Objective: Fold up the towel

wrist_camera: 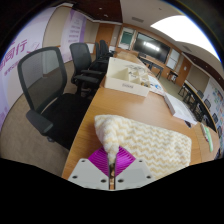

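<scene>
Cream chevron-patterned fabric towel (150, 142) is lying bunched on the long wooden table (125, 105), one raised corner sitting right at the fingertips. Gripper (112, 160) with purple pads (100, 160) is pinching closed on that towel corner. Black mesh office chairs (50, 85) are lining the table's side.

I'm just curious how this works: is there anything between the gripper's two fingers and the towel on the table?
Nothing. In the gripper view the gripper is shut on the towel, its pink pads pinching a bunched corner, with the rest spread on the wooden table beyond.
</scene>
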Demonstrator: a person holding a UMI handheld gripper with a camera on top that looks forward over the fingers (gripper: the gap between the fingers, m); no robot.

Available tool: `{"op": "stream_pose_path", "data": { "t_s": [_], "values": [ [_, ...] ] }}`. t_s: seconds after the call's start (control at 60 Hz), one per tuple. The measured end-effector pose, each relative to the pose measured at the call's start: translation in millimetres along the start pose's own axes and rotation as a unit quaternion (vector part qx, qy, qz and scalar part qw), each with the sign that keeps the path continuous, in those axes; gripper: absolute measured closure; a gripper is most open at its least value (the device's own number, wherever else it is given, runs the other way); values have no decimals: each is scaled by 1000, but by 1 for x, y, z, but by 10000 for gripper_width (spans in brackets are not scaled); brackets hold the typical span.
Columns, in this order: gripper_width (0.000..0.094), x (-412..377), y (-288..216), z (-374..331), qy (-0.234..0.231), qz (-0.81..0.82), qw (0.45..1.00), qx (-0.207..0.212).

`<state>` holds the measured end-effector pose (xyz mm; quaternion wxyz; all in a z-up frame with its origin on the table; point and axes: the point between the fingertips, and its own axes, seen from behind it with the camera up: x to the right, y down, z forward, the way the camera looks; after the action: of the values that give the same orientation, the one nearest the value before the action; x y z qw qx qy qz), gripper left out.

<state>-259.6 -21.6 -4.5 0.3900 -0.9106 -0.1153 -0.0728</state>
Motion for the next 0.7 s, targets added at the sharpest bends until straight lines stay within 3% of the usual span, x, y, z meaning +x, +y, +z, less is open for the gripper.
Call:
{"op": "stream_pose_path", "data": {
  "t_s": [0.083,0.167,0.283,0.367,0.483,0.583,0.7],
  "values": [
    [897,-7,-3,-4,-19,9,1000,-10],
    [898,-30,-19,-25,-82,51,995,-9],
    [897,-42,-77,-71,-160,140,977,26],
    [896,-19,-112,-94,-184,196,962,56],
    [894,39,-113,-82,-159,233,957,66],
    [878,85,-79,-51,-106,245,963,28],
    [713,142,-23,-16,-65,252,965,-11]
  ]
}}
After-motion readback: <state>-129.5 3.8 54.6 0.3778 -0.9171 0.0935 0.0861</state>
